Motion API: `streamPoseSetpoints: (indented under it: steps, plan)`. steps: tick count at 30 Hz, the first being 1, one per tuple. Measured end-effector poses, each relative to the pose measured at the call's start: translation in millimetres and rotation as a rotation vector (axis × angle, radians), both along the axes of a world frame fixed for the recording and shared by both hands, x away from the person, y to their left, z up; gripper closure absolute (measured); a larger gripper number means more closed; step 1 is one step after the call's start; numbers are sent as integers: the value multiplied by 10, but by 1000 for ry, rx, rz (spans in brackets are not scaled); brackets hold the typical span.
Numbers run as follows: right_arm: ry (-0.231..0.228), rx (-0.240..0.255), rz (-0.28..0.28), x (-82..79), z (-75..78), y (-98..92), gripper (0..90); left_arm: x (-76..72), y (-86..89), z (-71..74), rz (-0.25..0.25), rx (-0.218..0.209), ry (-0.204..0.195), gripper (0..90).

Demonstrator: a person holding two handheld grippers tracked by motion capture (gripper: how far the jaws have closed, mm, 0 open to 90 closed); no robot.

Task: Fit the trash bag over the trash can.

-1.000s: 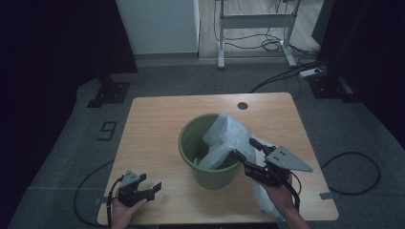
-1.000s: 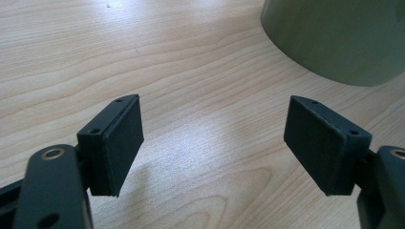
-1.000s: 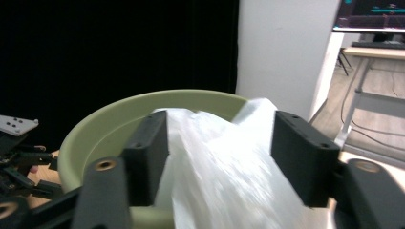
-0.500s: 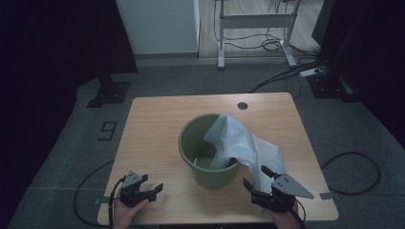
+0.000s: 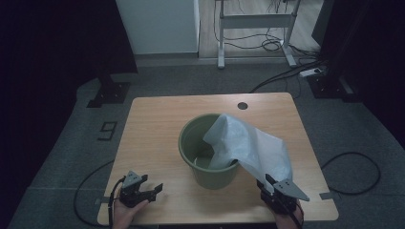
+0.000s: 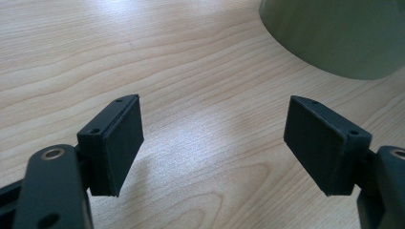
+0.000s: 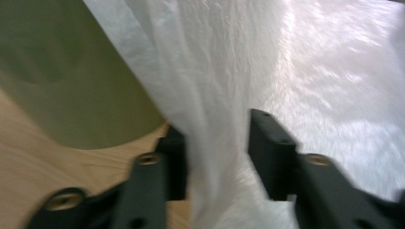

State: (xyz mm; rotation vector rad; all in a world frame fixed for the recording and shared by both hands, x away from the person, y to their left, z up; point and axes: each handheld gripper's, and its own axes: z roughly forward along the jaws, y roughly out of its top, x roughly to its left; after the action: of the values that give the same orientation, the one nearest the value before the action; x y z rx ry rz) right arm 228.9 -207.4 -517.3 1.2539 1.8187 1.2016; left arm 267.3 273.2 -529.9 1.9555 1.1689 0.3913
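A green bucket [image 5: 203,176] stands mid-table, and a white plastic bag [image 5: 248,148] hangs out of it over the right rim, down toward the front right. My right gripper [image 5: 265,182] sits at the bag's lower end. In the right gripper view its jaws [image 7: 217,138] have just been closing and now pinch a fold of the bag [image 7: 310,71], with the bucket's wall [image 7: 71,86] at the left. My left gripper [image 5: 152,183] rests near the front left edge. Its jaws [image 6: 215,138] are open over bare wood, and the bucket [image 6: 334,33] stands beyond them.
The wooden table [image 5: 157,124] has a round cable hole [image 5: 242,105] at the back. Cables trail over the grey floor on both sides. A metal stand [image 5: 255,21] and a white cabinet [image 5: 157,24] stand behind the table.
My right gripper has dropped from beside the bucket's rim to the table's front right. The bag now stretches farther out over the rim. The left gripper has stayed put.
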Motion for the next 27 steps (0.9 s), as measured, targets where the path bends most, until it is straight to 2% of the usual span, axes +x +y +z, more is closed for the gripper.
streamPoseSetpoints:
  steps: [1,2,5,7,8,9,12,14,15,16,20,21,22,23,24,27]
  plan:
    - [-13,-7,-17,1,-2,-52,782,1,-4,-1,-1,1,0,211]
    - [-13,-7,-17,1,-2,-52,782,1,-8,-1,-1,3,1,211]
    - [-42,-1,-39,5,25,-135,871,0,-14,2,-4,5,-1,212]
    - [-87,3,-69,-3,85,-224,885,-7,-17,31,-7,8,-9,212]
    - [-87,3,-69,-3,85,-224,885,-7,-17,31,-7,8,-9,212]
    - [-118,5,-93,-3,135,-284,886,-11,-17,48,-5,3,-13,214]
    - [-141,21,-107,8,195,-338,887,-25,-34,113,0,-15,-27,217]
    - [-163,33,-114,22,263,-383,886,-49,-78,198,24,12,-32,223]
    - [-187,43,-100,39,343,-427,886,-69,-112,261,46,30,-39,227]
    - [-187,43,-100,39,343,-427,887,-93,-142,332,57,41,-52,227]
    - [-236,68,-94,87,545,-515,886,-172,-225,576,69,9,-95,232]
    - [-259,93,-91,118,646,-551,887,-185,-245,618,69,3,-100,233]
    - [-259,93,-91,118,646,-551,887,-196,-265,655,65,-2,-105,233]
    - [-283,110,-87,156,749,-567,887,-204,-285,687,61,-6,-110,233]
    - [-283,110,-87,156,749,-567,887,-211,-302,719,55,-6,-114,233]
    - [-315,147,-75,221,929,-558,887,-225,-352,813,45,-13,-134,233]
